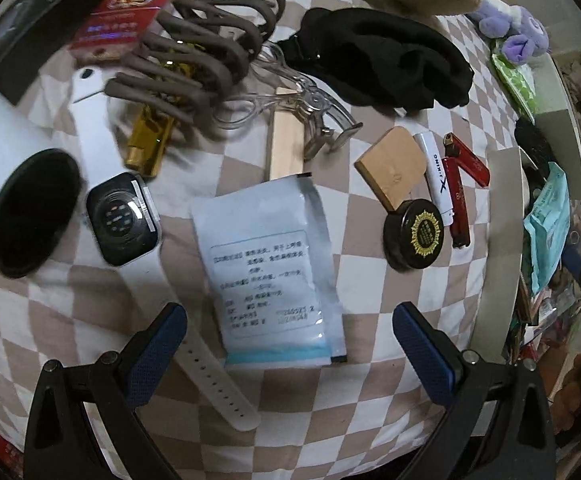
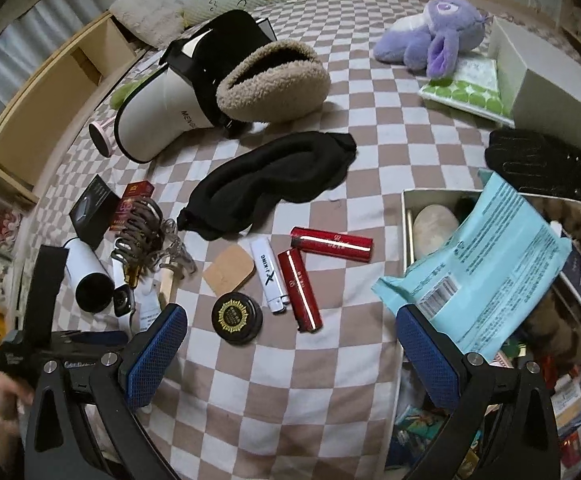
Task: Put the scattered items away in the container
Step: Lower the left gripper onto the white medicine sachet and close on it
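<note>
My left gripper [image 1: 290,320] is open and hovers just above a white sachet [image 1: 268,268] lying flat on the checked bedsheet. A white smartwatch [image 1: 122,220] lies face down to its left, beside a black round lid [image 1: 32,212]. Right of the sachet are a black round jar [image 1: 414,234], a tan sponge [image 1: 394,168], a white lighter [image 1: 436,178] and red tubes [image 1: 460,192]. My right gripper [image 2: 290,320] is open and holds nothing, near the jar [image 2: 236,316]. The white container box [image 2: 408,216] sits on the right with a teal packet [image 2: 490,272] lying across it.
A brown claw clip [image 1: 194,44], a gold item [image 1: 148,140], a red box [image 1: 130,12] and a black box [image 1: 30,28] lie at the far left. A black cloth [image 2: 274,180], a fuzzy pouch [image 2: 274,80], a purple plush [image 2: 442,36] and a black glove [image 2: 542,164] lie further back.
</note>
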`<state>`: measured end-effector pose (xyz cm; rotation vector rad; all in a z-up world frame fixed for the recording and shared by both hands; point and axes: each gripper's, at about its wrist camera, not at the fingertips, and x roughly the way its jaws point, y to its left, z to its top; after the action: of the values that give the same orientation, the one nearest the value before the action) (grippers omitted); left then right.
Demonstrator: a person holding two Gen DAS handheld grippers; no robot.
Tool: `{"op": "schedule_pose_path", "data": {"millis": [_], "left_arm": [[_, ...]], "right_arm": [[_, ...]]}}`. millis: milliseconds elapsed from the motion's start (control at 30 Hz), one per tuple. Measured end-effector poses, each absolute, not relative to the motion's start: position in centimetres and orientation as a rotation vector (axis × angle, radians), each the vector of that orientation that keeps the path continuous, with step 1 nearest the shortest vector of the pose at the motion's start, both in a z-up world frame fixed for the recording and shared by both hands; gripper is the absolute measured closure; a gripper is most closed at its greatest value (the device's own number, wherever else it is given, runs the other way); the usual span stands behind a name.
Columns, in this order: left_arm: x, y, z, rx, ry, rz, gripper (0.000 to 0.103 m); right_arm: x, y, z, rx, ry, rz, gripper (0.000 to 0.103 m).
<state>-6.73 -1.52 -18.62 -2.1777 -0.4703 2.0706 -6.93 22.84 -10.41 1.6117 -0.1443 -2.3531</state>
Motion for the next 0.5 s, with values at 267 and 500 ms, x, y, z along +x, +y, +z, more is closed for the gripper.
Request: {"op": "schedule_pose_path", "data": {"millis": [267,500], "left_arm": [[-7.2,-0.7,-19.7,-2.201,-0.42,2.022,0.0],[-7.5,-0.3,-20.1,-2.214,-0.324,2.06,0.0]], "right_arm": [[-7.7,22.0,-13.0,1.704,-0.079,-2.314,0.0],[-8.0,21.9,-14.8,1.774,-0.119,-2.25,0.0]]}}
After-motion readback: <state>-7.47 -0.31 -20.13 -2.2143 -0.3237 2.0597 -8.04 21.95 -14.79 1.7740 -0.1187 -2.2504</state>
